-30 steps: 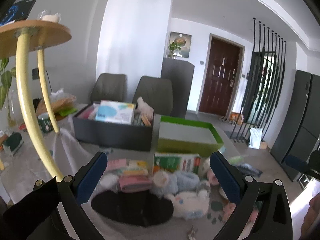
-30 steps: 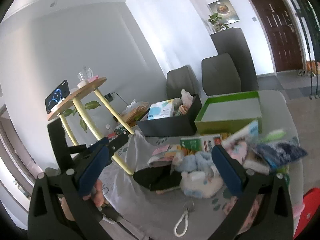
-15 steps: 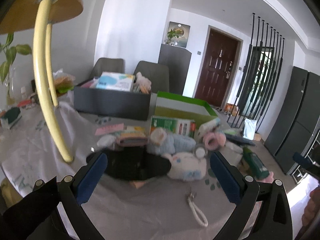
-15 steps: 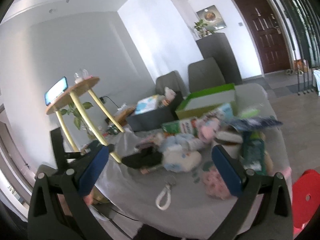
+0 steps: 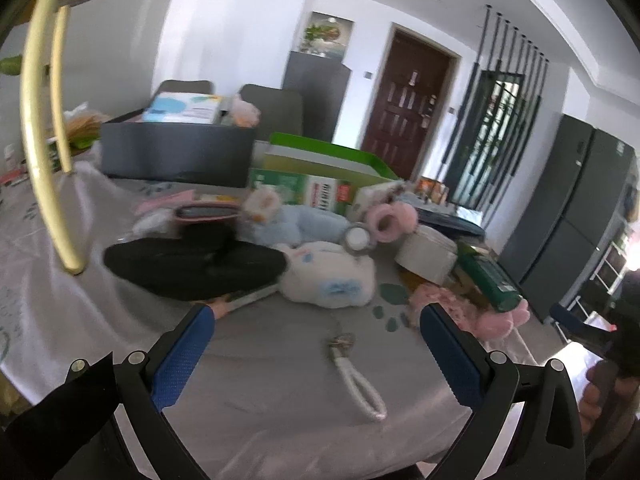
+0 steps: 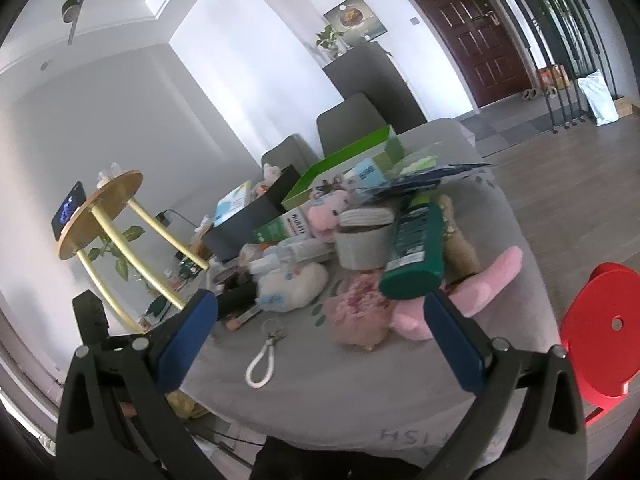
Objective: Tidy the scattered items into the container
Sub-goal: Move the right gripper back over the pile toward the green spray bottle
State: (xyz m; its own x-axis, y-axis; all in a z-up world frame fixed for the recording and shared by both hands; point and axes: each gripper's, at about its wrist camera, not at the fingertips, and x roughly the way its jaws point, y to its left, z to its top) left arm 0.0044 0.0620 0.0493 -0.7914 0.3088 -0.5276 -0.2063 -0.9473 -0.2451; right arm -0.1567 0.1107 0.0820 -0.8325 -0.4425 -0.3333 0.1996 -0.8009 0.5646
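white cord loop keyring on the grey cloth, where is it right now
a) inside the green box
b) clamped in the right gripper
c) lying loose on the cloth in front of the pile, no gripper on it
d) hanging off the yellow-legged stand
c: the white cord loop lies flat on the grey cloth in front of the pile, apart from the white plush, while the right gripper and left gripper are both open and empty.

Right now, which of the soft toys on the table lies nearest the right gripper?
The fluffy pink toy, between the right gripper's open fingers. The white toy and the small pink one lie farther back.
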